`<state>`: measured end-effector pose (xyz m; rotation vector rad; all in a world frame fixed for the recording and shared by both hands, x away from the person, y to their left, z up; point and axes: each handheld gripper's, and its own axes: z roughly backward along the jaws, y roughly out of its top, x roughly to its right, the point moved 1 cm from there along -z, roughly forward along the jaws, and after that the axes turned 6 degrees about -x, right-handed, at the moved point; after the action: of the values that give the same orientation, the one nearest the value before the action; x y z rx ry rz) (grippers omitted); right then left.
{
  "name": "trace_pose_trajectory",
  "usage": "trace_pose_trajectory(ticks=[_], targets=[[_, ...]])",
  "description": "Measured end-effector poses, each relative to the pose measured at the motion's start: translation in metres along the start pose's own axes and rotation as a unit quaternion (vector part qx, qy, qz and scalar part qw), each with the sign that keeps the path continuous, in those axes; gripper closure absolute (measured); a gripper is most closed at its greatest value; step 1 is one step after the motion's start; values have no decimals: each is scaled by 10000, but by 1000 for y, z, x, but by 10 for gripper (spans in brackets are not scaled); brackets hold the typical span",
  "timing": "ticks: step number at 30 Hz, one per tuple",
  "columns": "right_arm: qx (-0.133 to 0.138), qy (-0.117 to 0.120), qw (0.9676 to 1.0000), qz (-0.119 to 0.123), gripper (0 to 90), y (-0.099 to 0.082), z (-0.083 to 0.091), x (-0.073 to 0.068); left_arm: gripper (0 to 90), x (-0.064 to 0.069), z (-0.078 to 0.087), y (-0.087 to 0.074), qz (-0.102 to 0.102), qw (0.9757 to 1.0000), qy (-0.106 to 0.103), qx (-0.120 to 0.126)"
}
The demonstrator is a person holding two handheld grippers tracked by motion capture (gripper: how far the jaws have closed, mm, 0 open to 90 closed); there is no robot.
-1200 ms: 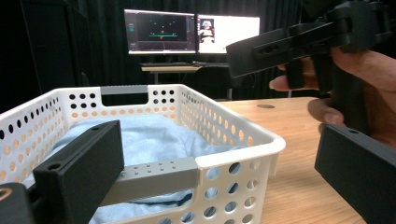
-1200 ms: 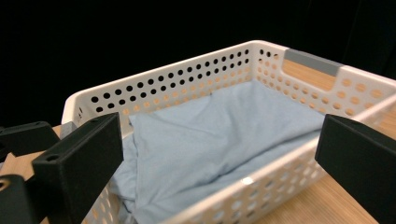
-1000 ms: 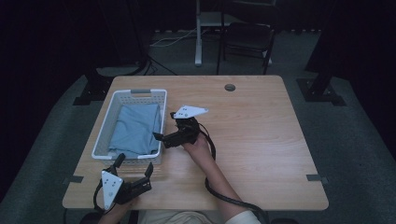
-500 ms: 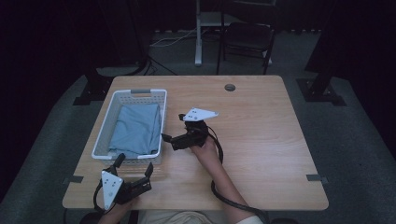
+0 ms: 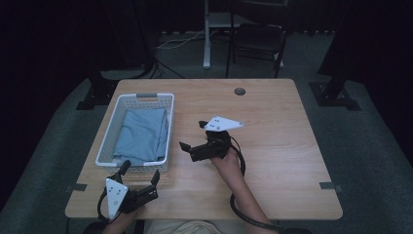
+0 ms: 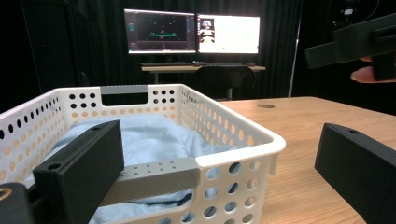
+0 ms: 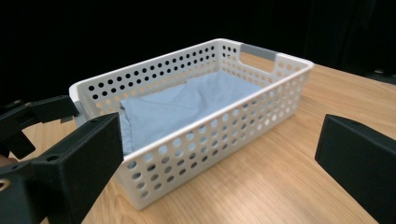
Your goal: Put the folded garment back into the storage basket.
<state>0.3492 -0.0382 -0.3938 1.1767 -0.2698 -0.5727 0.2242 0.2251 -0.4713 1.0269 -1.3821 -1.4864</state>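
The white basket sits on the table just in front of both sets of wide-spread, empty jaws, with the blue cloth folded inside it, because the right gripper has pulled back while the left gripper waits.

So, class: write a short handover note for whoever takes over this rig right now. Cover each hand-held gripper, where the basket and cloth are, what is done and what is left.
Left hand-held gripper: open, holding nothing, at the table's near edge just in front of the basket's near end.
Right hand-held gripper: open, holding nothing, over bare table to the right of the basket, jaws pointing towards it.
White basket: on the left part of the wooden table.
Blue cloth: folded, lying inside the basket.
Done: the cloth appears stowed in the basket.
Left: probably nothing with the cloth; if the basket is to be moved, neither gripper touches it yet.
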Motion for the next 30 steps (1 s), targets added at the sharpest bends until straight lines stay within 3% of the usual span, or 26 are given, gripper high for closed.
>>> trace_pose_trajectory(ticks=[7, 20, 30], targets=[[-6, -172, 9997, -182, 8, -14, 20, 5, 27, 0, 0, 0, 2, 10000, 23, -4], [21, -510, 9983, -296, 8, -27, 57, 11, 27, 0, 0, 0, 1, 10000, 22, -7], [-72, -558, 9978, -351, 8, -38, 72, 11, 26, 0, 0, 0, -1, 10000, 23, -8]])
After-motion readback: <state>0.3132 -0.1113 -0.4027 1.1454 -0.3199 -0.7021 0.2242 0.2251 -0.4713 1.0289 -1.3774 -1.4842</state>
